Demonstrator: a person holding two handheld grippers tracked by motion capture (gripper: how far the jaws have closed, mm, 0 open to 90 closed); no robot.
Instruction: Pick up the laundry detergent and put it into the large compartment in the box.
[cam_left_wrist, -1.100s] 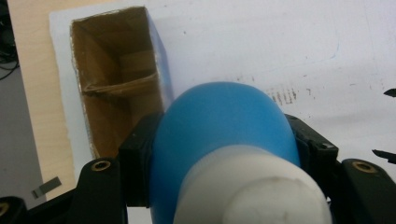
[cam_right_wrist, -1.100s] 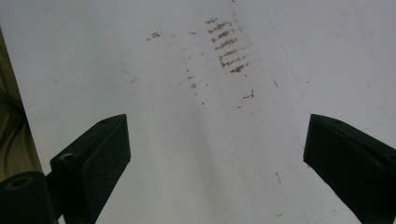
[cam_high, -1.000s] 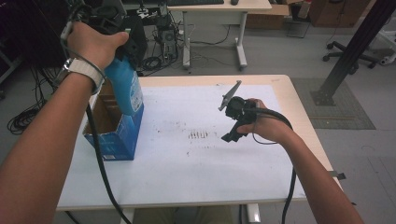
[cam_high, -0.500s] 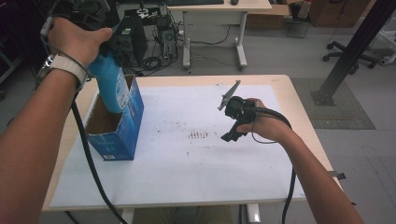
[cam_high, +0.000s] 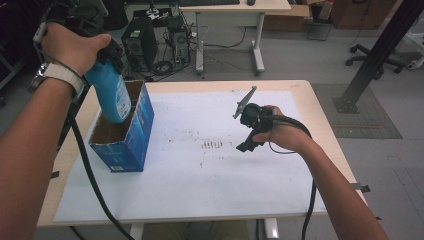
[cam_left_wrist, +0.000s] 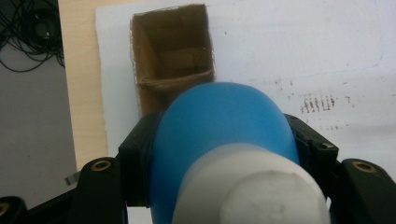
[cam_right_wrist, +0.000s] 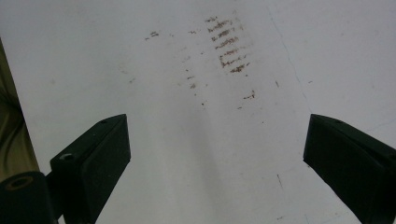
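Bottle (cam_high: 111, 95), blue with a white cap end, pinched between the jaws of the left gripper (cam_left_wrist: 219, 154) and held tilted, base down, over the open top of the blue cardboard box (cam_high: 131, 142) at the left of the table. Risk, as judged: the rounded base could catch the box's cardboard rim or inner divider, tipping the light box or pushing it along the sheet; the smooth curved body could also slip in the pads if lowered at this angle. Right gripper (cam_high: 250, 122), jaws spread with nothing between them, held over the middle of the table, well apart from the box, so it gives the box no support. Surface: white sheet (cam_high: 210, 190) with brown scuff marks (cam_high: 214, 145), laid on a pale wooden table (cam_high: 325, 130). Room: grey floor, far desk (cam_high: 235, 7), computer tower (cam_high: 137, 42), loose cables, black post at far right.
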